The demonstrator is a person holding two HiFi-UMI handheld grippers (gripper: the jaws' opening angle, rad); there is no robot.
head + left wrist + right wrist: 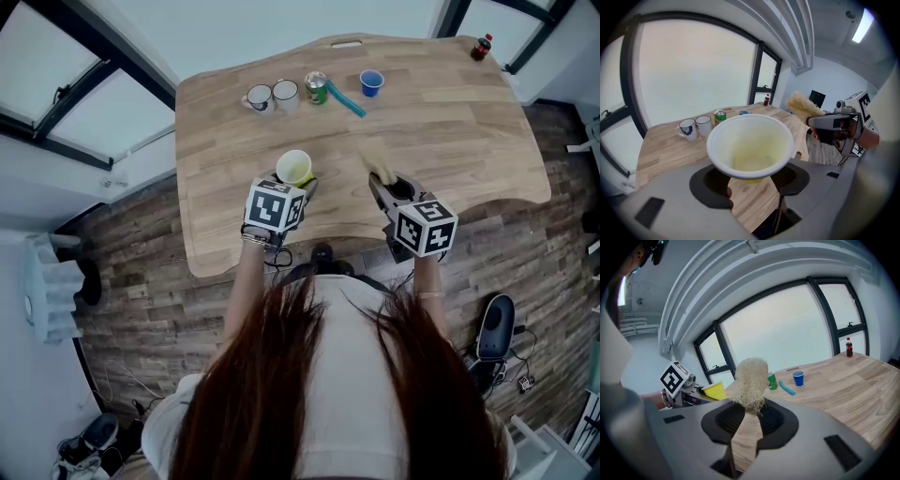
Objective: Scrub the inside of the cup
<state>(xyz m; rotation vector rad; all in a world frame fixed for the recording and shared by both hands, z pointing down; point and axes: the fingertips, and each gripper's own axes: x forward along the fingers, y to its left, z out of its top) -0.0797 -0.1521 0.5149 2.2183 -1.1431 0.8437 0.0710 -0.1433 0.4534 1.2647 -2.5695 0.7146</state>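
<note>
A yellow cup (293,168) with a pale inside is held above the table's near edge, my left gripper (295,185) shut on its lower body. In the left gripper view the cup (750,143) faces the camera with its mouth open and nothing inside, between the jaws of the left gripper (750,177). My right gripper (384,184) is shut on a beige fibrous scrubber (377,159), which stands apart to the right of the cup. The scrubber (751,379) sticks up from the right gripper (749,412), with the cup (715,391) off to its left.
At the back of the wooden table (450,122) stand two white mugs (270,96), a green can (316,87), a teal stick (346,99) and a blue cup (371,82). A dark bottle (481,47) stands at the far right corner.
</note>
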